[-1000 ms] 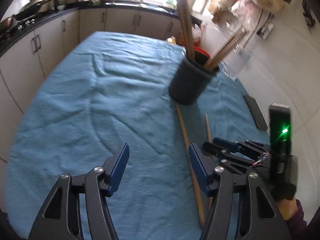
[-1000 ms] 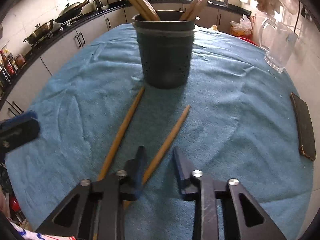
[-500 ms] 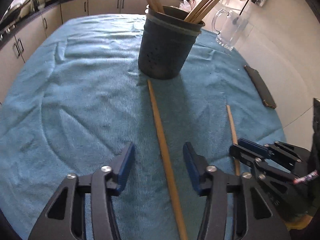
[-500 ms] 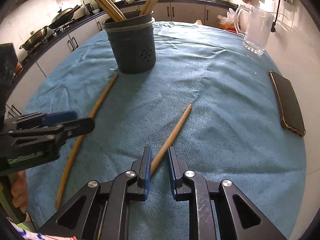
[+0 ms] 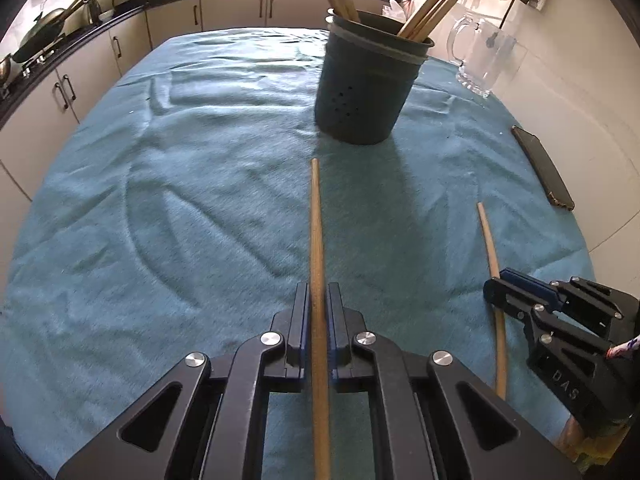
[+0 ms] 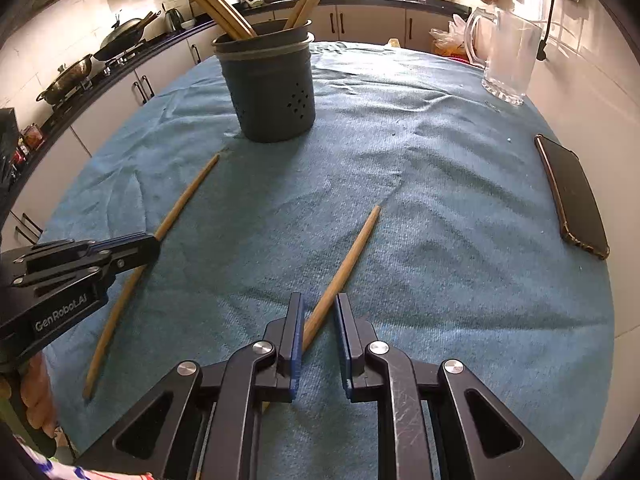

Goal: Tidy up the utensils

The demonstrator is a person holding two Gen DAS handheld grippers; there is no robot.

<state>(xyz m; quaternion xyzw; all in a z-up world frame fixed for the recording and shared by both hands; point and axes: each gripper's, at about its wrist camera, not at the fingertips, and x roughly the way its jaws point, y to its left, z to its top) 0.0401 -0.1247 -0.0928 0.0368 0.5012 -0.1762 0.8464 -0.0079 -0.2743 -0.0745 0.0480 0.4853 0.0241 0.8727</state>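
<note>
Gripping: left gripper [image 5: 319, 304] pinches long stick [image 5: 316, 220], aimed toward holder [image 5: 366, 88].
Right gripper [image 6: 318, 312]: narrow around short stick [image 6: 348, 256], seemingly not clamped yet.

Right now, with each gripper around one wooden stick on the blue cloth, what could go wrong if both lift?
1. The left gripper pinches the long wooden stick near one end; the far end may droop or swing.
2. The right gripper has a gap around the shorter wooden stick, so it could slip.
3. The dark perforated utensil holder already holds leaning sticks; a swinging end might tip it.
</note>
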